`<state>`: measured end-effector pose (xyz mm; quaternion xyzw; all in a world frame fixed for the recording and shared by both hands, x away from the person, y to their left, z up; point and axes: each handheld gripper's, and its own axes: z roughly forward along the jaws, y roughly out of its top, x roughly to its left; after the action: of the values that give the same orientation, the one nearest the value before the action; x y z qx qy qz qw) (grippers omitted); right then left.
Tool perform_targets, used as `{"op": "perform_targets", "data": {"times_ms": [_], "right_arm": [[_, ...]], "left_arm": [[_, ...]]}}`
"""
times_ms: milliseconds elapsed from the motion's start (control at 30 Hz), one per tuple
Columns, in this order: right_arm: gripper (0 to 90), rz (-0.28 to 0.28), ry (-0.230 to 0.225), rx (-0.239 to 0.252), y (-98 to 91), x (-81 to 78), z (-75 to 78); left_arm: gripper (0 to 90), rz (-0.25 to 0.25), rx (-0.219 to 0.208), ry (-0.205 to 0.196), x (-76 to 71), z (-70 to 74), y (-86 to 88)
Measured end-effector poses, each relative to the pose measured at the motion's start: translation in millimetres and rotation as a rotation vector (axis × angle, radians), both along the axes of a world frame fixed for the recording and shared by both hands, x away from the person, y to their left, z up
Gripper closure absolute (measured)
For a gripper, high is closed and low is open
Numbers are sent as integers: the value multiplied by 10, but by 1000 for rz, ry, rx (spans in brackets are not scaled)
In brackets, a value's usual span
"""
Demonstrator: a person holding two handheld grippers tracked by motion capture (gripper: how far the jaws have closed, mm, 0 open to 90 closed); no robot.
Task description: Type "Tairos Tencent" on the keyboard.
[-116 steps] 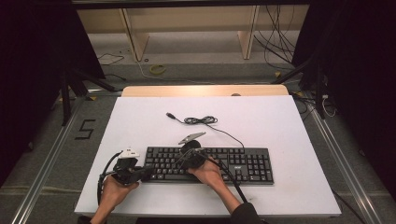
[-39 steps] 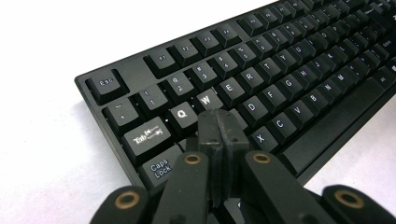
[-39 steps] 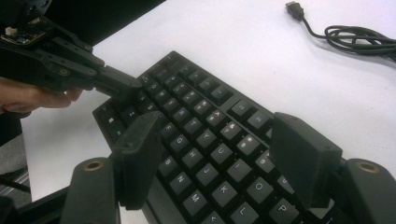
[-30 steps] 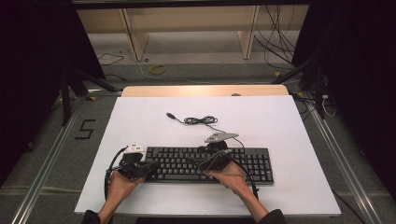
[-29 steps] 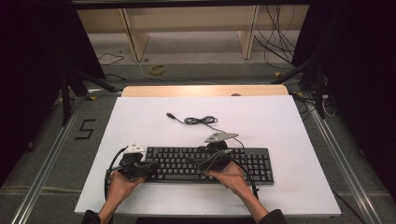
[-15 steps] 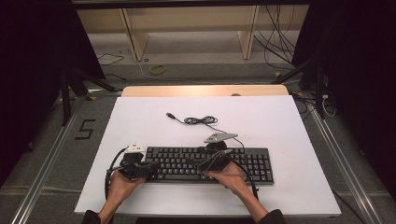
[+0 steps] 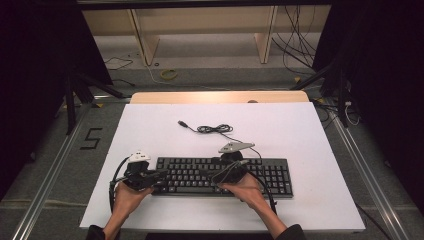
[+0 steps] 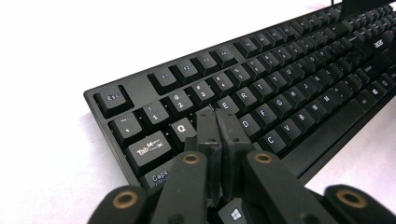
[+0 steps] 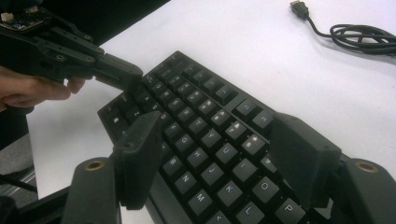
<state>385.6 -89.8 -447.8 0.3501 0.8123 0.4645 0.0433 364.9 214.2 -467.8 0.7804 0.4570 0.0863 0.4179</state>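
A black keyboard (image 7: 260,175) (image 8: 280,88) (image 9: 196,88) lies on the white table near the front edge. My left gripper (image 7: 159,176) (image 8: 217,119) is shut at the keyboard's left end, its tips just over the Q and W keys. Its jaws have just been opening by a sliver, with nothing between them. My right gripper (image 7: 219,176) (image 9: 219,154) hovers open over the middle keys, pointing toward the left end. One of its fingers (image 9: 137,154) stands on each side of a patch of keys, touching none that I can see. The left gripper (image 9: 119,74) also appears beyond it.
The keyboard's cable (image 7: 212,129) (image 9: 359,35) lies coiled behind it, its USB plug (image 7: 183,123) loose on the white table (image 7: 310,125). A wooden strip (image 7: 220,97) runs along the table's back edge. The floor bears a "5" mark (image 7: 91,138) at left.
Since the earliest frame the right gripper has shifted right along the keyboard, and the left gripper has edged right onto the keyboard's left end. Over the last second both hands look still.
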Motion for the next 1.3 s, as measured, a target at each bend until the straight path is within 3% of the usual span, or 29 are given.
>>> {"op": "perform_targets", "data": {"times_ms": [567,1000,1300], "right_arm": [[439,-11,-4,-9,4,26,-10],[659,-14,5,-50,74,73,-38],[790,-10,13,-81,117,105,-80]], "left_arm": [[684,-3,-43,5,-31,42,-11],[496,13,-67,12,-68,45,-24],[450,13,-72,12,-85,43,-34]]}}
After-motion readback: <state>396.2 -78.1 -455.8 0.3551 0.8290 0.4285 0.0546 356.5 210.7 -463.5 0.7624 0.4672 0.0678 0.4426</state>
